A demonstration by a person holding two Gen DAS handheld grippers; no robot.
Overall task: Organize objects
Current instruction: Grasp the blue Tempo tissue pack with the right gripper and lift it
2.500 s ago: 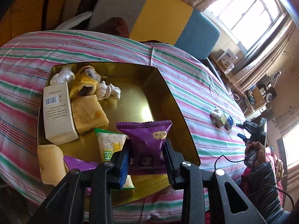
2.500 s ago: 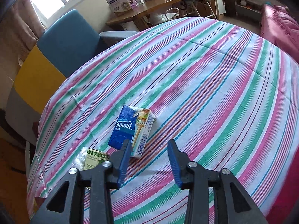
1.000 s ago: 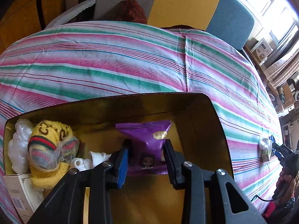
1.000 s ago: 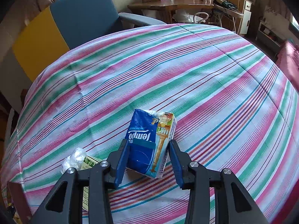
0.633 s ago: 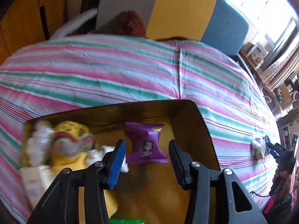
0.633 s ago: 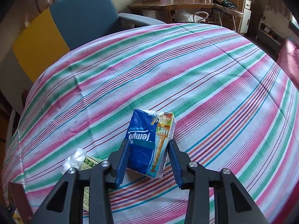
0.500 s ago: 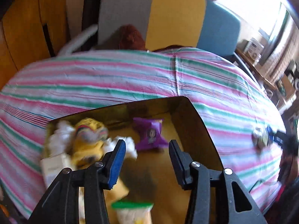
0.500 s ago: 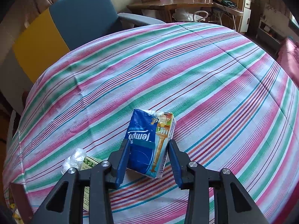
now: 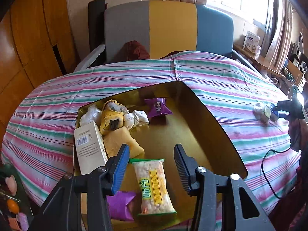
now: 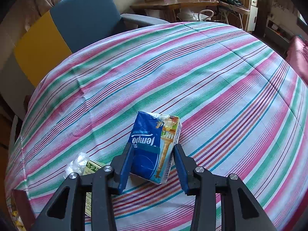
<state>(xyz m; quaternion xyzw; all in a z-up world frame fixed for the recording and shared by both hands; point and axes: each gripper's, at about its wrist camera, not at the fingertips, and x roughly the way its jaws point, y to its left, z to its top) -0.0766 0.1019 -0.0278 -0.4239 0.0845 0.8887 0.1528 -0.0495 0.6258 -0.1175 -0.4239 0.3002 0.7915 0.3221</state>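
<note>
The left gripper (image 9: 151,162) is held with its jaws spread and empty above the gold metal tray (image 9: 211,119) on the striped tablecloth (image 9: 221,80) — they have just been opening. The small purple snack packet (image 9: 158,107) is seen lying at the tray's far end, beside the knotted white cloth (image 9: 135,117). The blue Tempo tissue pack (image 10: 152,146) is pinched between the pads of the right gripper (image 10: 153,164) — on the cloth, well apart from the tray.
</note>
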